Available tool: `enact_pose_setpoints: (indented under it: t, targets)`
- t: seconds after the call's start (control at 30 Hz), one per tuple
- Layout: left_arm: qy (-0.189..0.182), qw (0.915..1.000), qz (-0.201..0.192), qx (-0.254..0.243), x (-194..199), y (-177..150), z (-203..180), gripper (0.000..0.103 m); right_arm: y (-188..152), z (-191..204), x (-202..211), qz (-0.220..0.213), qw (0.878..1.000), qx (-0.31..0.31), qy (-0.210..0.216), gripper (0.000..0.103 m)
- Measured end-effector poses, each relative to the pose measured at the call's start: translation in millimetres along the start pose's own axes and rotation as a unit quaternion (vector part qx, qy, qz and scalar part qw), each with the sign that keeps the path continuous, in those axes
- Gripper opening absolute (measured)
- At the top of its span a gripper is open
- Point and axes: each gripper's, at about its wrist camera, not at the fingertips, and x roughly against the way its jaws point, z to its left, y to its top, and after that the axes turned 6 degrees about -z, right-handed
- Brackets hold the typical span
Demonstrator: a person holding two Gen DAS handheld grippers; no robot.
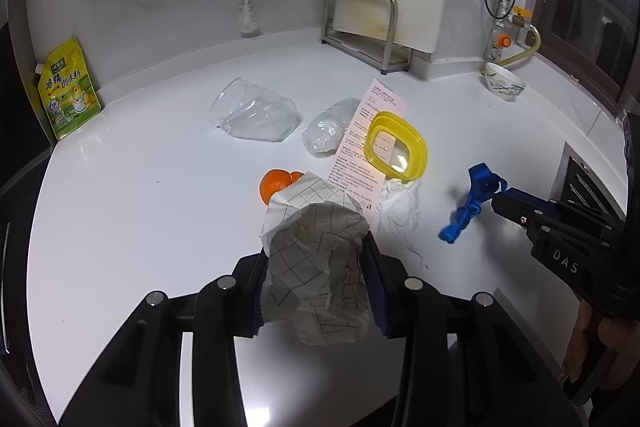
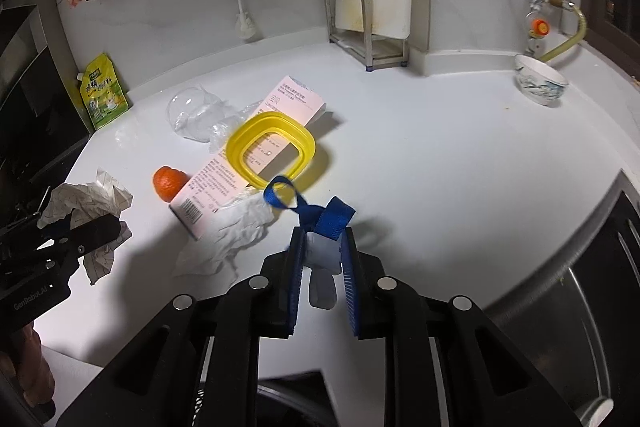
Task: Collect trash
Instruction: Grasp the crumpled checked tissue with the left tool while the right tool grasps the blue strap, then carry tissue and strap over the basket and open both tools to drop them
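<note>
1. Left gripper (image 1: 316, 267): clenched on a crumpled sheet of checked paper (image 1: 316, 247), which is lifted clear of the counter (image 1: 140, 187), most likely so it can be carried off as trash.
2. Right gripper (image 2: 322, 259): closed on a blue strap (image 2: 316, 211) with a white tag; the loop stands up beyond the fingertips, also off the counter.
3. Trash not yet collected, placed relative to the yellow lid (image 1: 398, 145): a pink leaflet (image 1: 360, 147) lies under it; a crumpled white tissue (image 1: 400, 203) lies just in front; an orange (image 1: 274, 185) lies to its left; a clear plastic cup (image 1: 252, 111) on its side and a wad of clear plastic (image 1: 326, 131) lie to its left and farther back.
4. Surface: white, glossy kitchen counter.
5. Room: a metal rack (image 1: 360, 23) stands behind the lid against the wall; a bowl (image 1: 504, 81) sits to its right; a yellow pouch (image 1: 68, 91) leans far left; cloths and a brush hang above.
</note>
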Motion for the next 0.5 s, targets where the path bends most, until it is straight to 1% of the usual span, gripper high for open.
enact_pose_setpoints:
  t: [0.3, 0.5]
  targets:
    - [-0.014, 0.9998, -0.003, -0.015, 25.4, -3.2, -0.6, 0.04, -8.6, 11.0, 32.7, -0.009, 1.0, -0.013, -0.019, 0.018]
    - [-0.031, 0.9991, -0.001, -0.028, 41.0, -8.7, -6.5, 0.04, -14.4, 19.2, 59.1, -0.015, 0.999, -0.023, -0.025, 0.018]
